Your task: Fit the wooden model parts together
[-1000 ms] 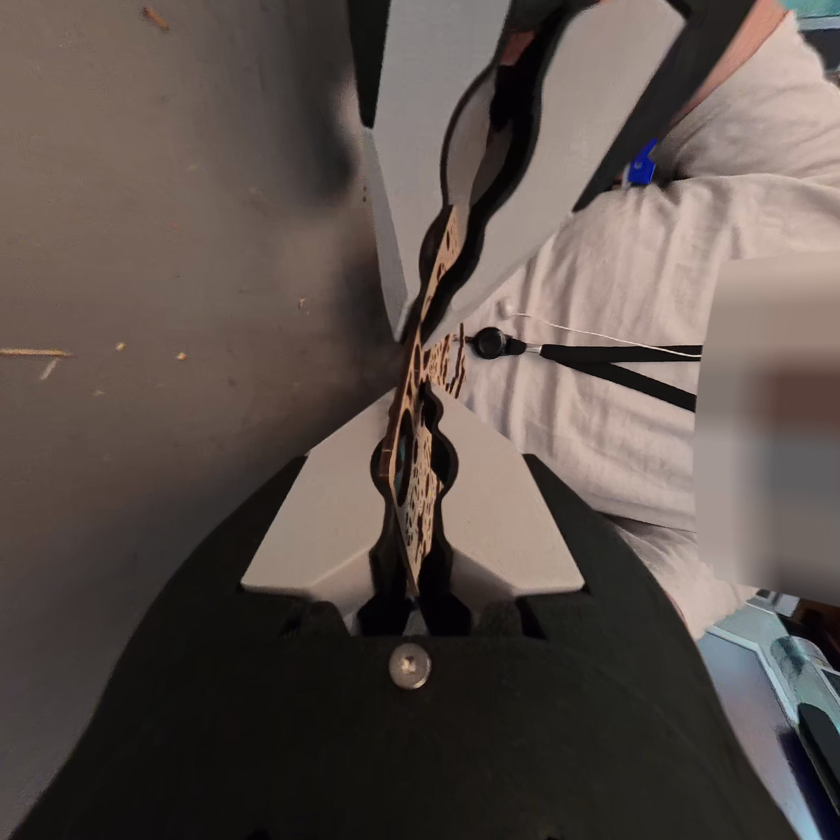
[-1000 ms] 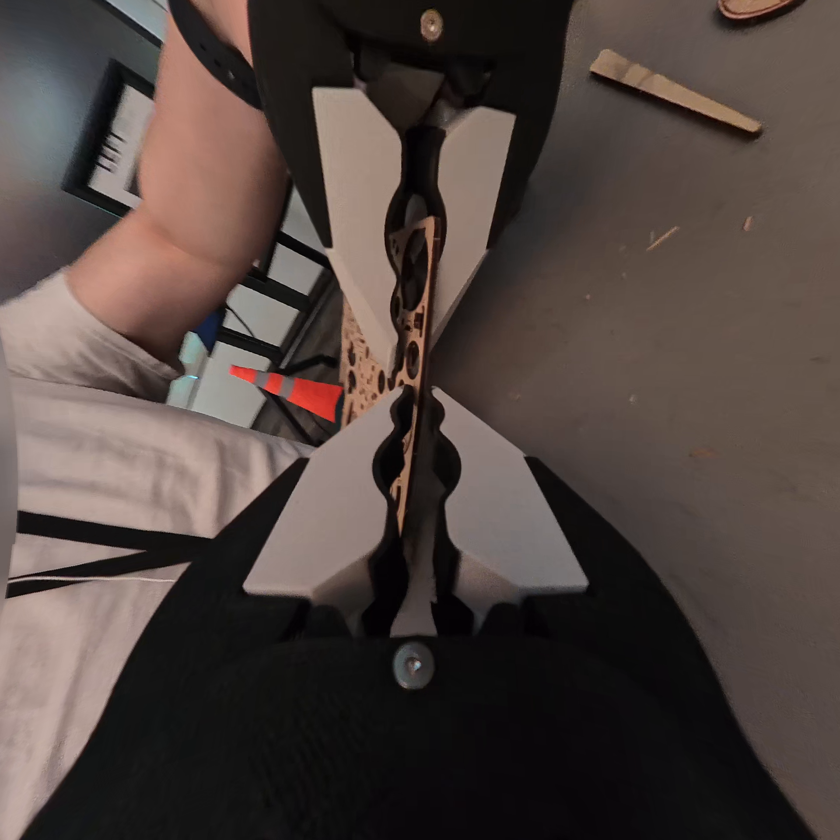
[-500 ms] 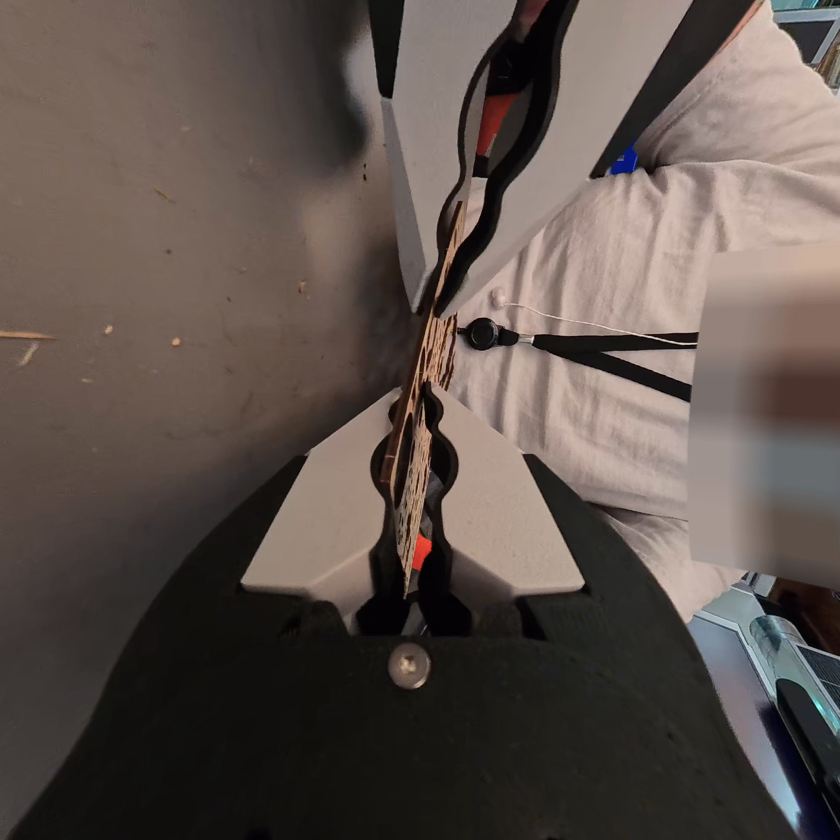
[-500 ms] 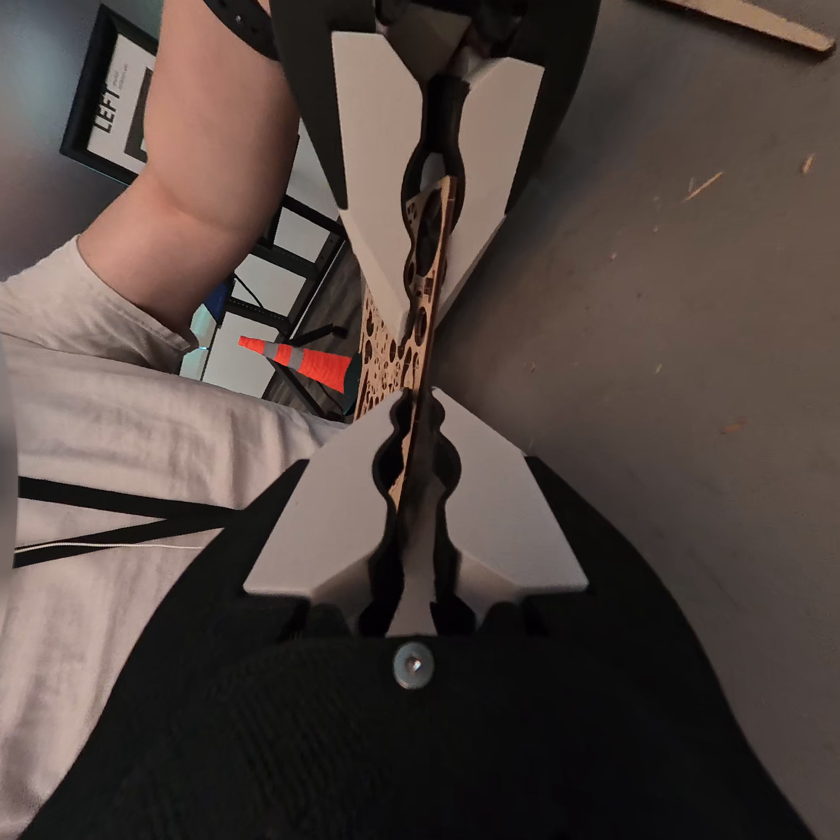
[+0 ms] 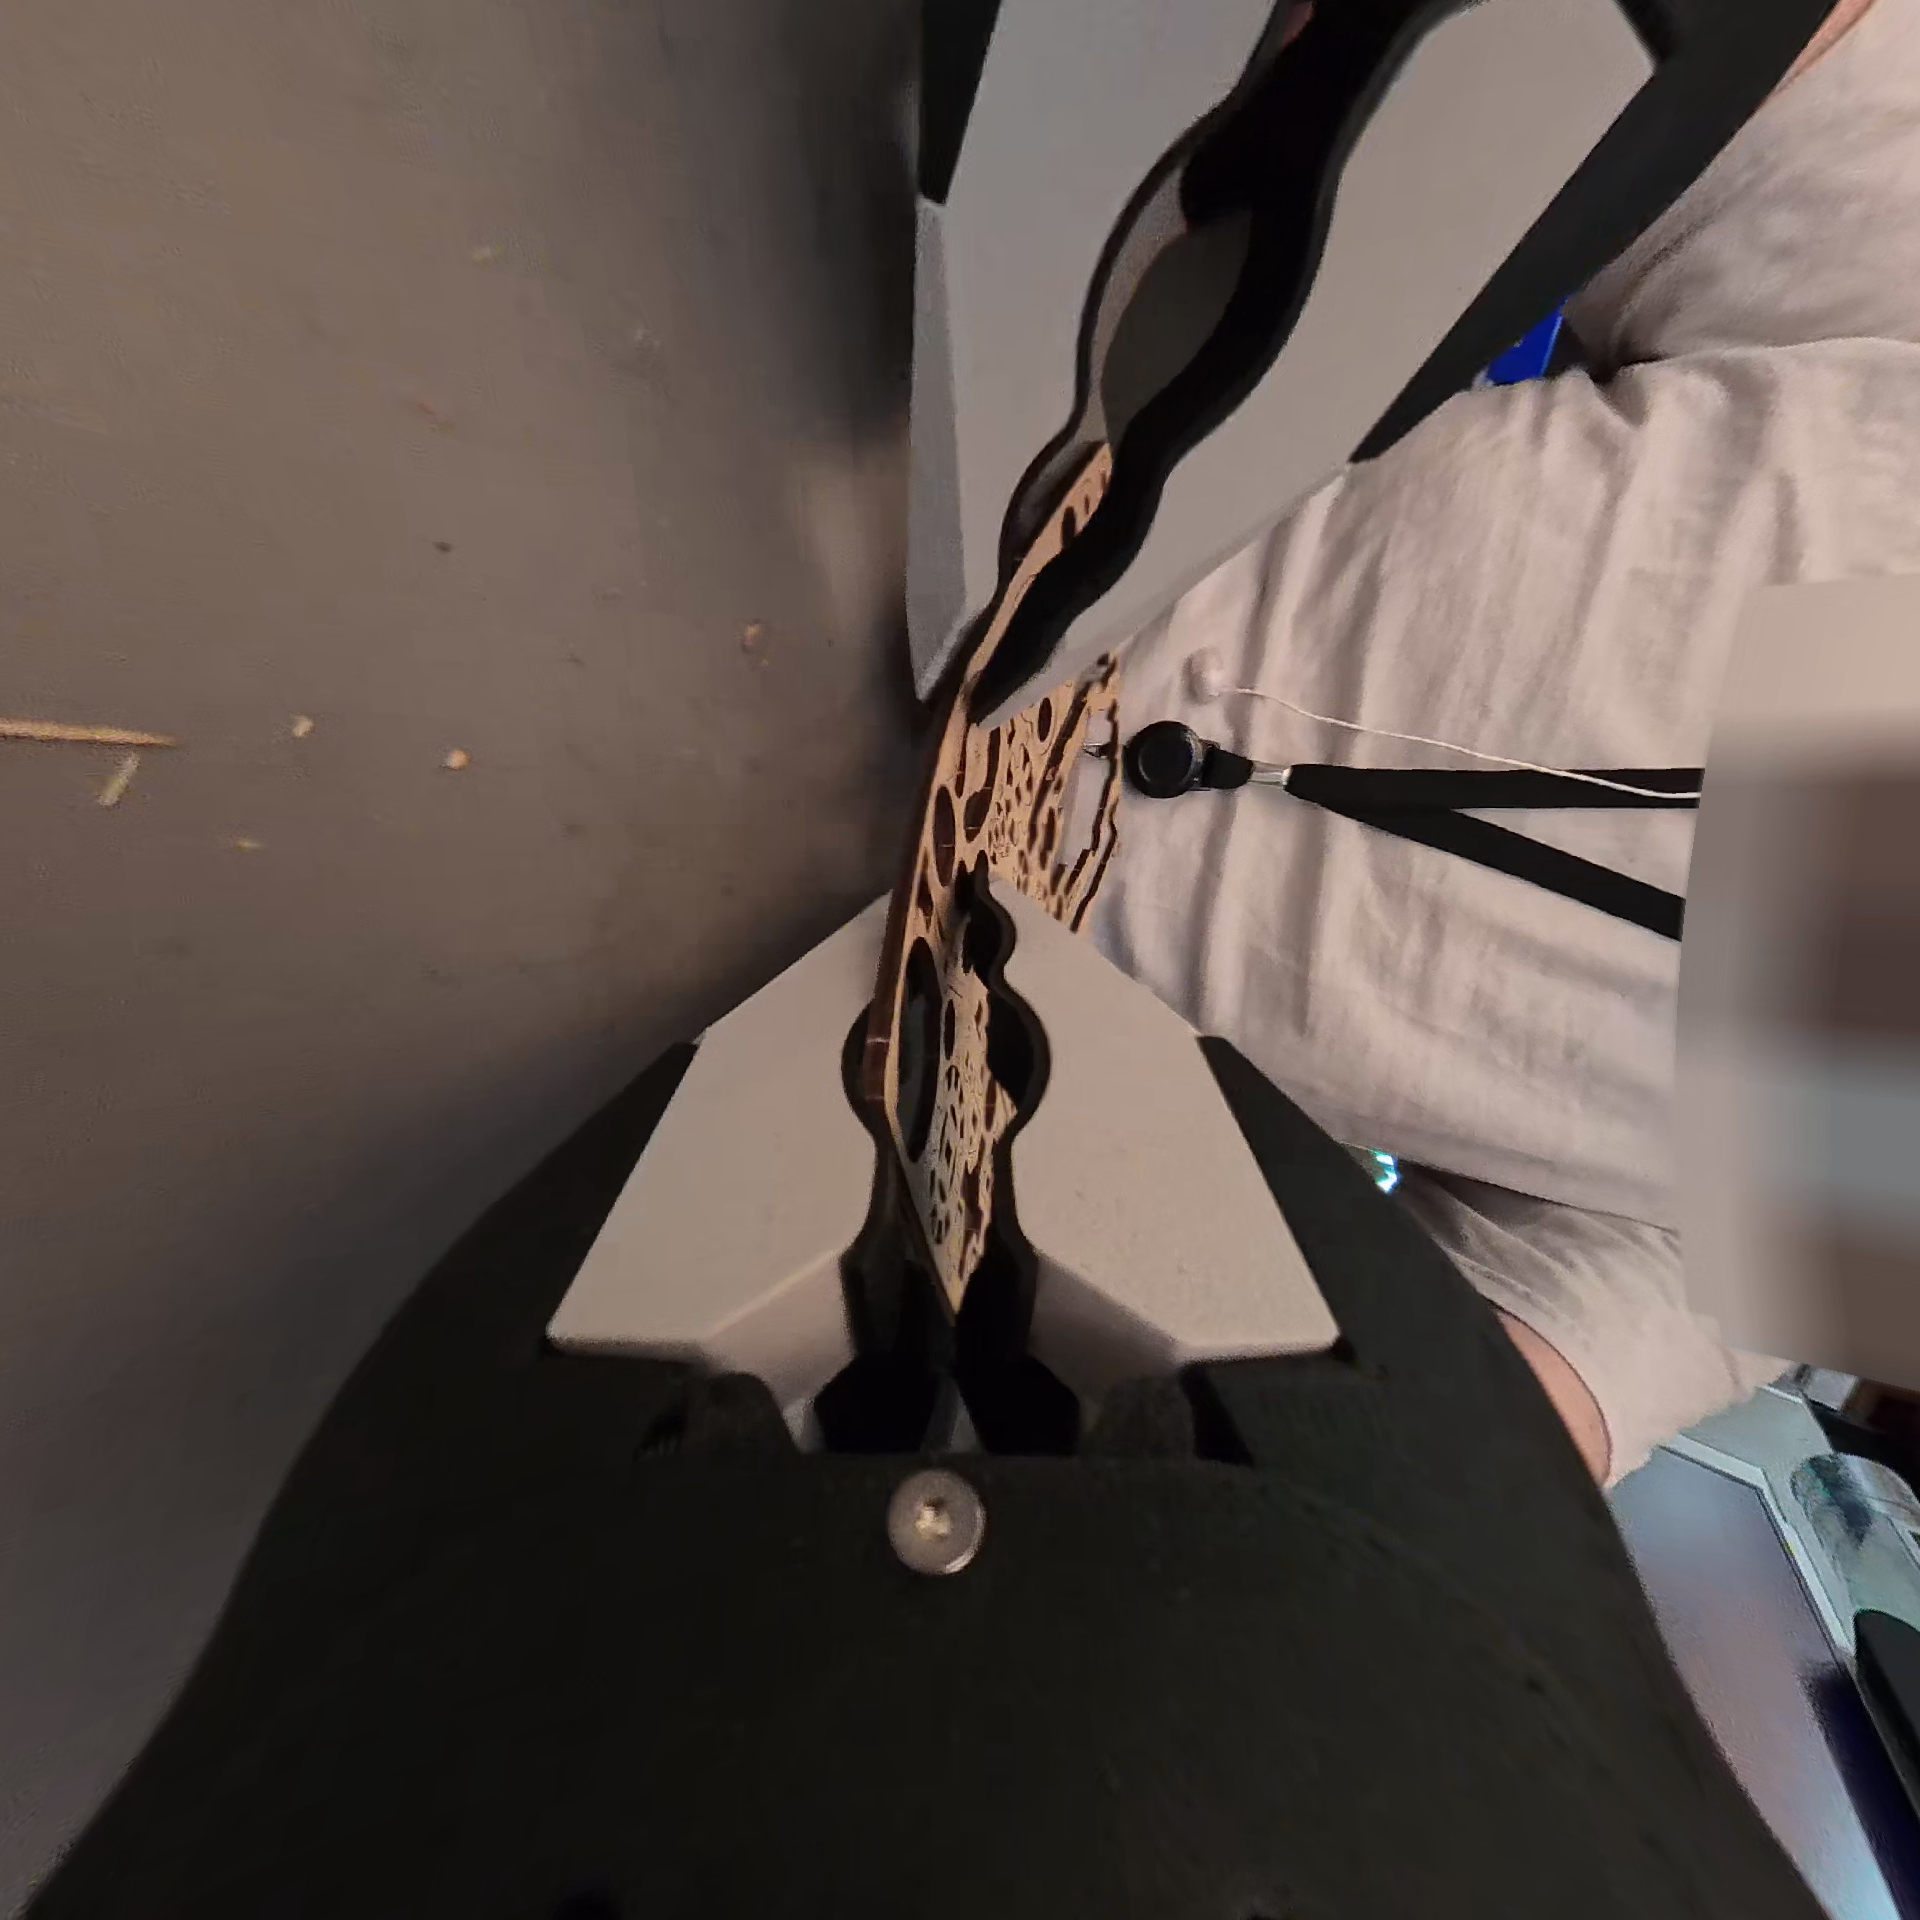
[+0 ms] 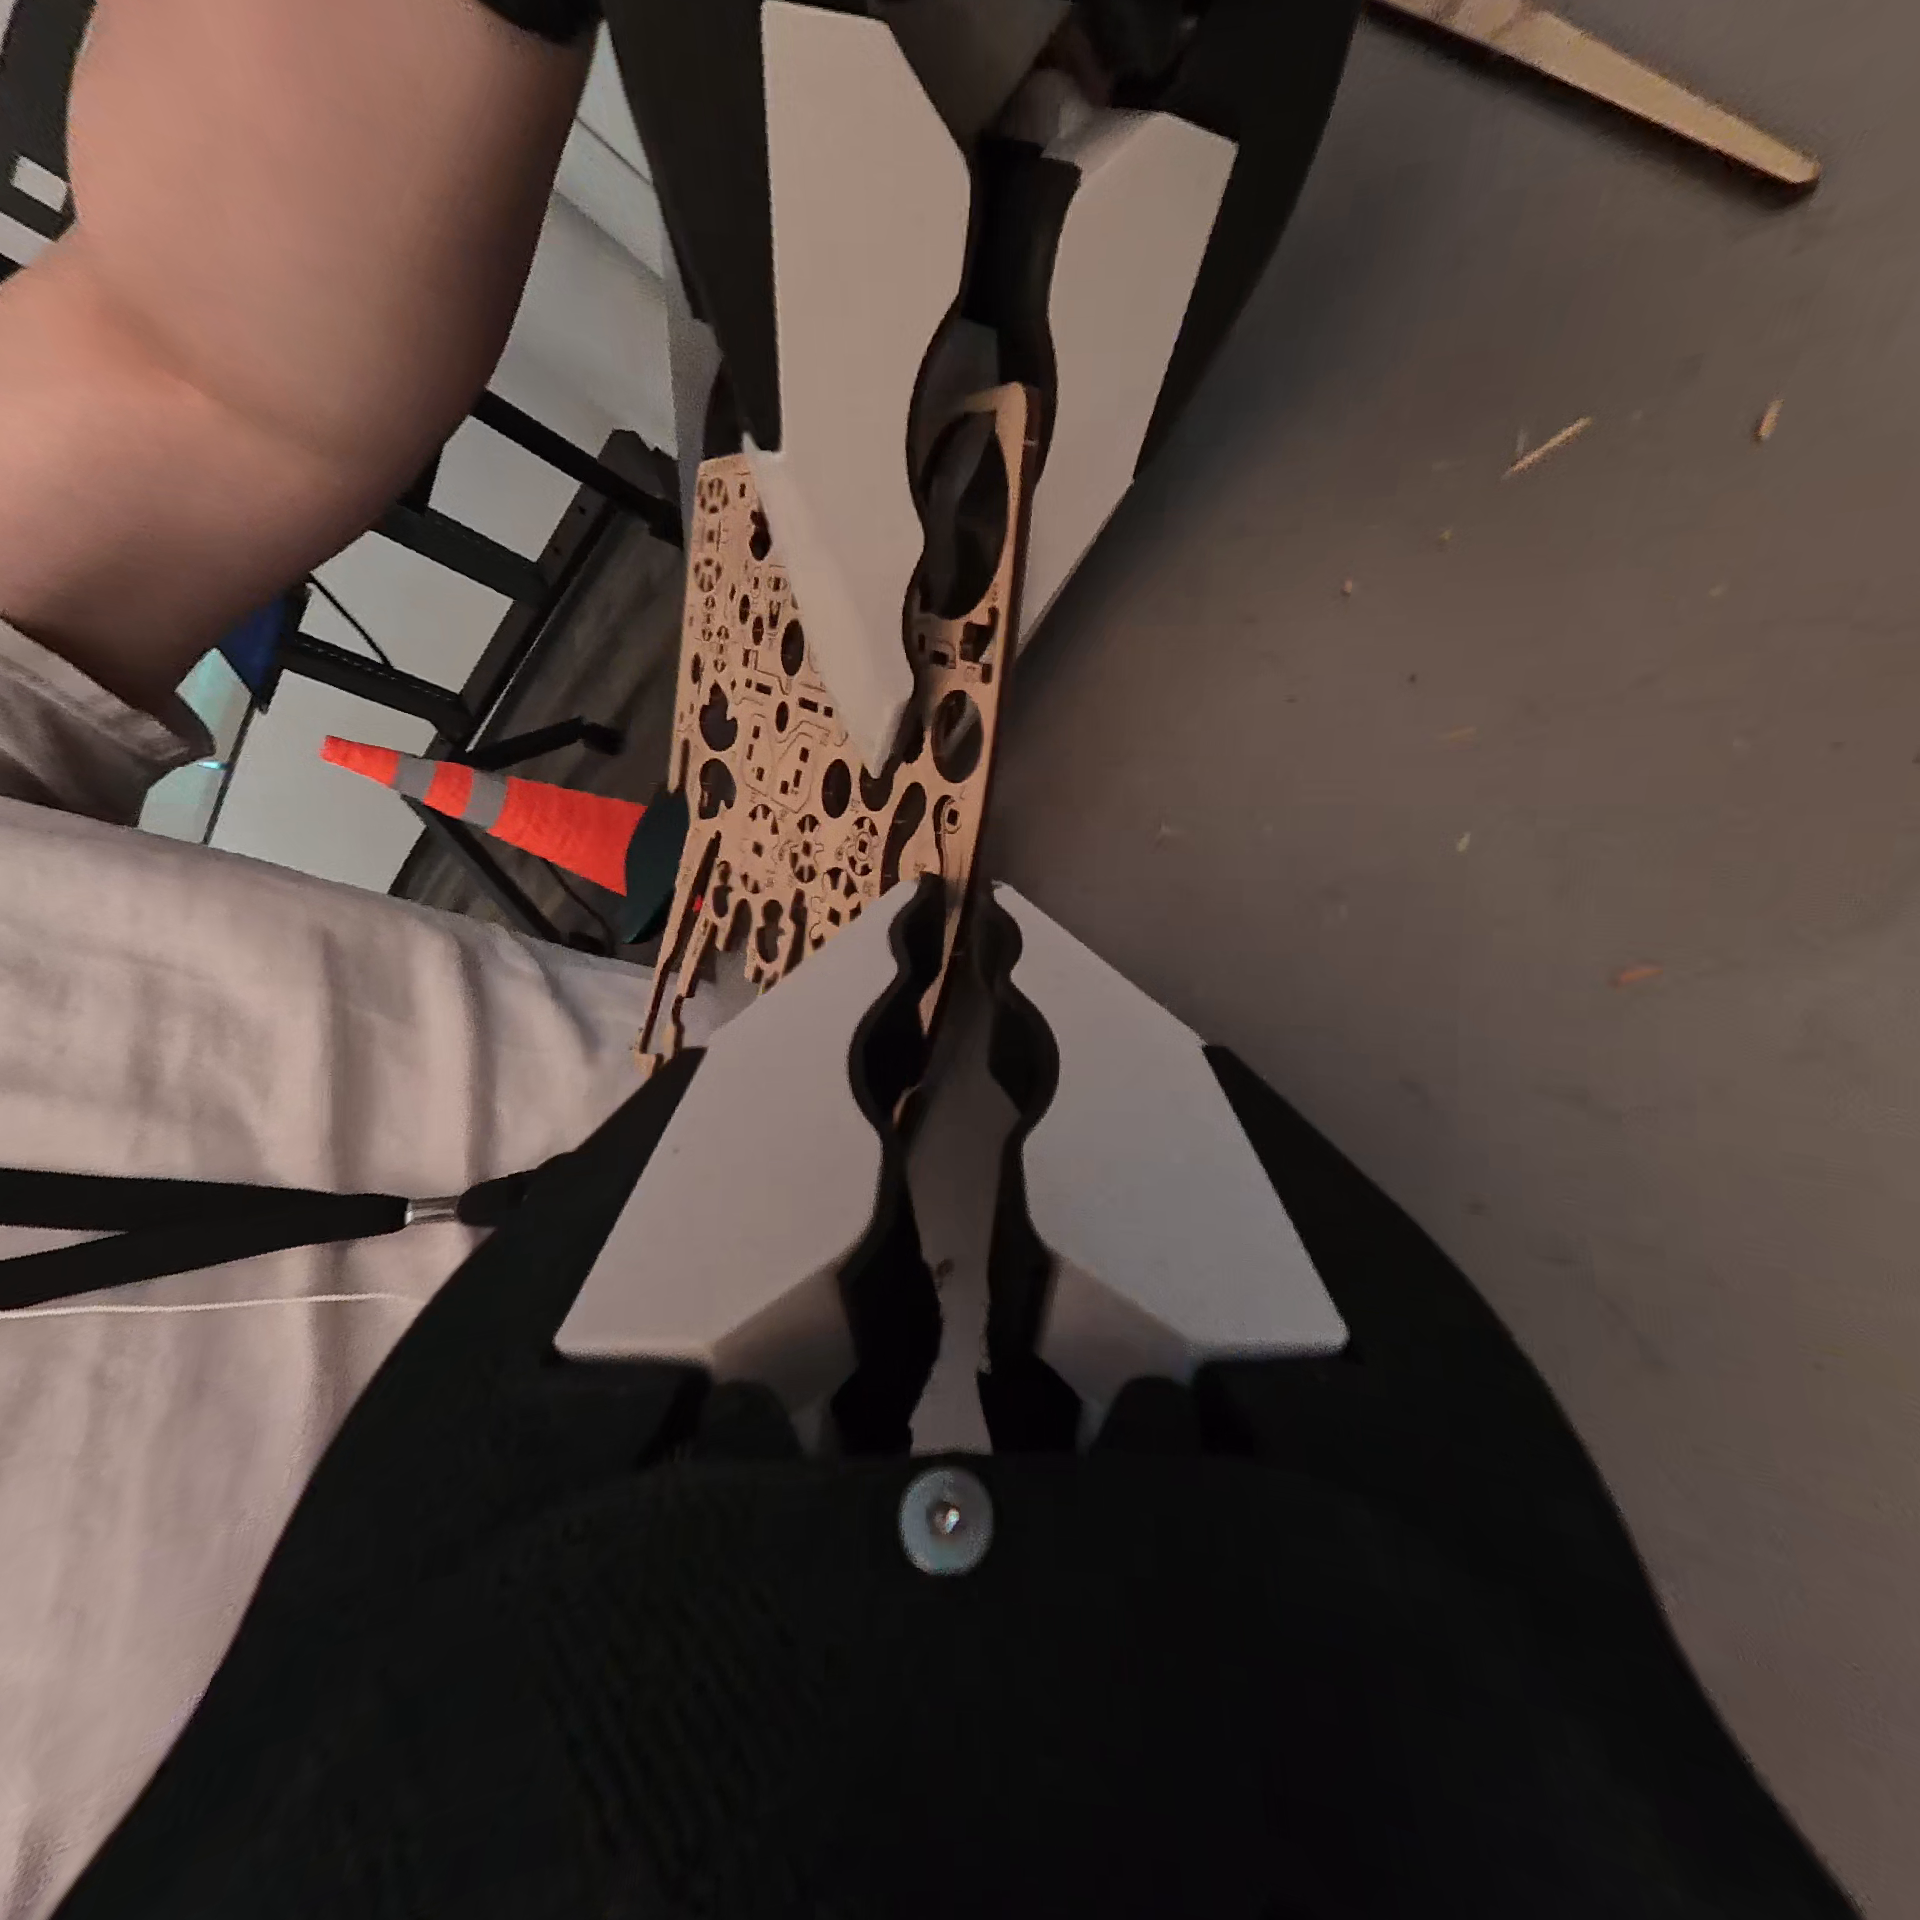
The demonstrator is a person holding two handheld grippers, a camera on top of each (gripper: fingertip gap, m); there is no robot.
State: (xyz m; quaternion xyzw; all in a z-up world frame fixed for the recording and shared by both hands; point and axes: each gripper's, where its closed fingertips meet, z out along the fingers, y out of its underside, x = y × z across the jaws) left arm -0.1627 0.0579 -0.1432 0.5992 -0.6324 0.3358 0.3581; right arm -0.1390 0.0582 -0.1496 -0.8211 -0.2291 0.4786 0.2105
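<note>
In the left wrist view, a thin tan laser-cut wooden sheet [image 5: 940,1091] is clamped edge-on in the left gripper [image 5: 940,904]; the right gripper [image 5: 1023,665] grips its far end above the grey surface [image 5: 416,520].

In the right wrist view, the same sheet [image 6: 790,748] is pinched between both closed jaws; a tapered wooden strip [image 6: 1621,109] lies on the surface beyond the sheet.

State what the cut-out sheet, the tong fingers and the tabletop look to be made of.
Cut-out sheet: thin pale plywood, apparently laser-cut, with dark-edged holes. Fingers of the right tongs: matte grey plastic, probably moulded or printed, with black wavy pads. Tabletop: dull grey, scuffed, flecked with wood chips; material unclear.
</note>
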